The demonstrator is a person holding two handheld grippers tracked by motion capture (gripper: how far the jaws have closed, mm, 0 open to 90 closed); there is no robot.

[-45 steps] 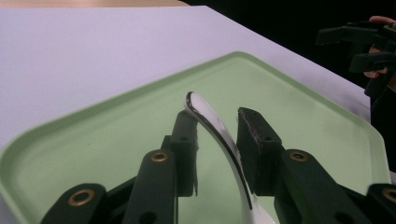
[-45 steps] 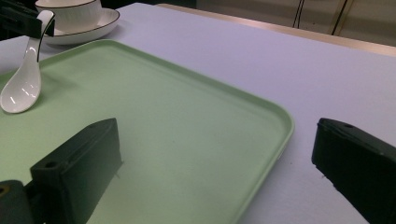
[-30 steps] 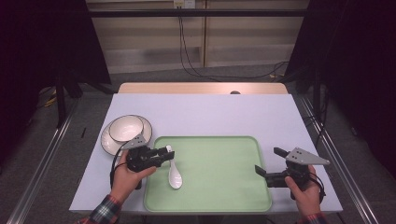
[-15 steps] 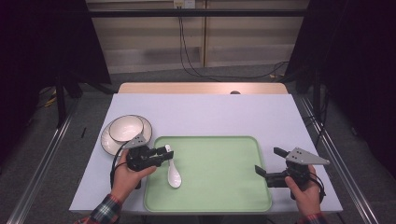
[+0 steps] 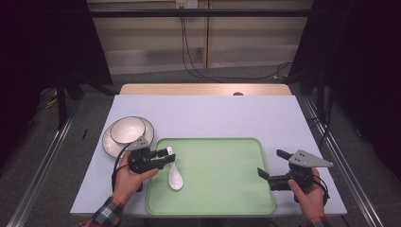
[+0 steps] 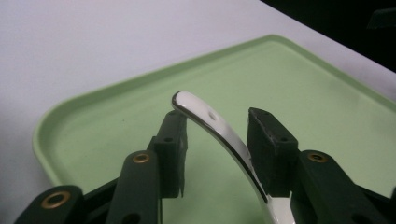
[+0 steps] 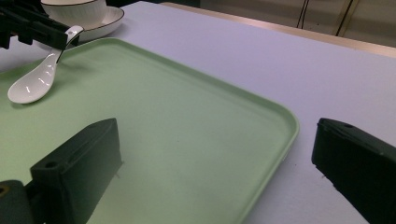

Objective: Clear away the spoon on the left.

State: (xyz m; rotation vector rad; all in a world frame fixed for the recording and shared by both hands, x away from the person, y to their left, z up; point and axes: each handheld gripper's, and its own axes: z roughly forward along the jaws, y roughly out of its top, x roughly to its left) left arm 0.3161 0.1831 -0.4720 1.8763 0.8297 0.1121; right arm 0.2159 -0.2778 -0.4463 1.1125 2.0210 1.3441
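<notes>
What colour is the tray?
Pale green, plain; the tray shows best in the high view.

no text, label, brand, number or sign can be read on anything in these pictures.

The glossy white ceramic soup spoon (image 5: 174,172) lies on the pale green rectangular plastic tray (image 5: 222,189) close to its left edge (bowl facing up), its bowl toward the near edge and its curved handle rising toward the far-left corner.
</notes>
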